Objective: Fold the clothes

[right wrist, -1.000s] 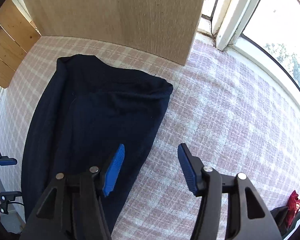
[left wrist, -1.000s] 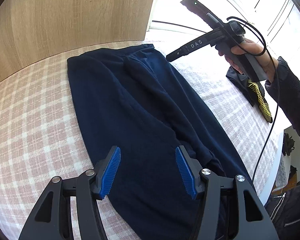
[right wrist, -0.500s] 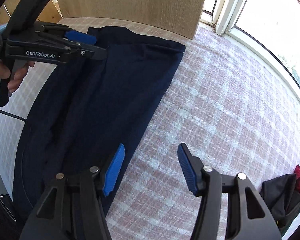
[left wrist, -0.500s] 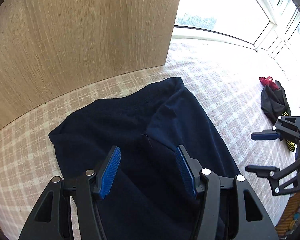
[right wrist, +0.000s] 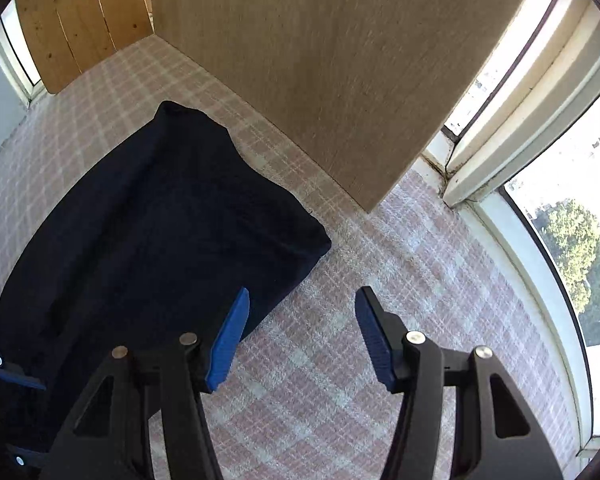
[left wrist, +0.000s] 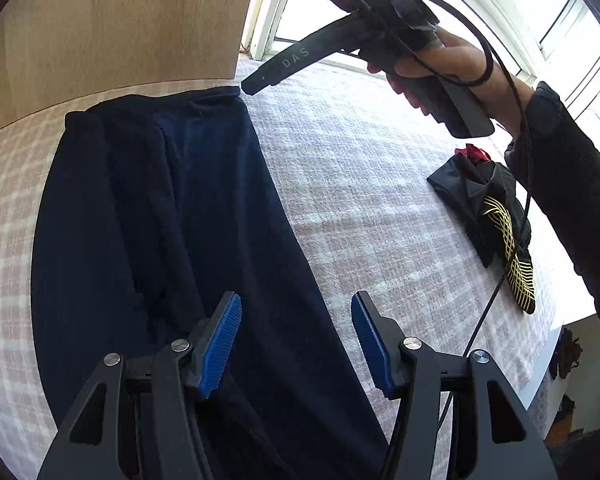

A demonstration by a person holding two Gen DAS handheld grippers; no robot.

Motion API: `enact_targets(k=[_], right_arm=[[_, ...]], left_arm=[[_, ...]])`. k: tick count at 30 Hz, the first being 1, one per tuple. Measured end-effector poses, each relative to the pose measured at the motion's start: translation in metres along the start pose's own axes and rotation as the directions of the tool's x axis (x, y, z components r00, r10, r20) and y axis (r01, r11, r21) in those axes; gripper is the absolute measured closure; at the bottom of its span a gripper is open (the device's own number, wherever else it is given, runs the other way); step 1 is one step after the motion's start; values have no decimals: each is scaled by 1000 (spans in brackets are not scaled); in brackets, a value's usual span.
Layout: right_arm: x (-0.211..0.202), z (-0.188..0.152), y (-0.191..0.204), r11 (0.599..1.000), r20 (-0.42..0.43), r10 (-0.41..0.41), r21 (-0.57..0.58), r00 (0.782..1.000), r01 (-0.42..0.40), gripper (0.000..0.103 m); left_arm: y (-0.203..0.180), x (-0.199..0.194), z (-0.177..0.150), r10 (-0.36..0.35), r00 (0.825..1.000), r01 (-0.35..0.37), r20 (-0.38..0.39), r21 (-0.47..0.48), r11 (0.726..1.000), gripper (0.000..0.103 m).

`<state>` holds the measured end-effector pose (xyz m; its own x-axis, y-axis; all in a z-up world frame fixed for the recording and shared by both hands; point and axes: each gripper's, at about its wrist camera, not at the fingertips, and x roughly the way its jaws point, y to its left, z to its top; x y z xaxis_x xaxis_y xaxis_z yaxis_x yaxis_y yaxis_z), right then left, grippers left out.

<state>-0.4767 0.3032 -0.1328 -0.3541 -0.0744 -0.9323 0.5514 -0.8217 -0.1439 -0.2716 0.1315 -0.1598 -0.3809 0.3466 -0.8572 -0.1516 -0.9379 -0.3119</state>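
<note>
A long navy garment (left wrist: pixel 172 216) lies flat on the pink checked cloth (left wrist: pixel 360 184), one short end toward the wooden panel. My left gripper (left wrist: pixel 296 344) is open above the garment's right edge: one blue pad is over navy fabric, the other over the cloth, and nothing is between them. In the right wrist view the same garment (right wrist: pixel 160 220) fills the left side. My right gripper (right wrist: pixel 302 340) is open beside its near corner, with only checked cloth between the pads. A hand (left wrist: pixel 440 64) holds that gripper's handle high on the right.
A wooden panel (right wrist: pixel 320 60) stands just behind the garment's far end. A crumpled black garment with yellow lines (left wrist: pixel 496 224) and something red (left wrist: pixel 474 154) lie near the right edge. A window frame (right wrist: pixel 512 160) borders the far right. The surface's edge (left wrist: pixel 548 356) drops off at the right.
The left gripper has pulled back from the end by the panel and shifted right, to the garment's right edge. The right gripper has rolled and now faces the garment's far corner. Both stayed open.
</note>
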Motion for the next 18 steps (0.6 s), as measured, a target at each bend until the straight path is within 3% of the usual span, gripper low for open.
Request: enact_targets(k=[3, 10, 15, 18], right_arm=[[16, 10, 2, 994, -15, -30, -108, 999, 29, 48], [38, 29, 14, 945, 8, -80, -318, 997, 78, 48], [49, 40, 27, 891, 48, -90, -442, 995, 102, 48], [57, 45, 29, 882, 53, -82, -462, 995, 98, 48]], left_arm=[[-10, 17, -9, 45, 999, -46, -9, -89, 995, 48], [-10, 35, -1, 191, 982, -188, 1, -178, 966, 48], [-4, 49, 9, 235, 972, -233, -18, -204, 951, 48], [-8, 55, 13, 279, 960, -277, -20, -183, 943, 48]])
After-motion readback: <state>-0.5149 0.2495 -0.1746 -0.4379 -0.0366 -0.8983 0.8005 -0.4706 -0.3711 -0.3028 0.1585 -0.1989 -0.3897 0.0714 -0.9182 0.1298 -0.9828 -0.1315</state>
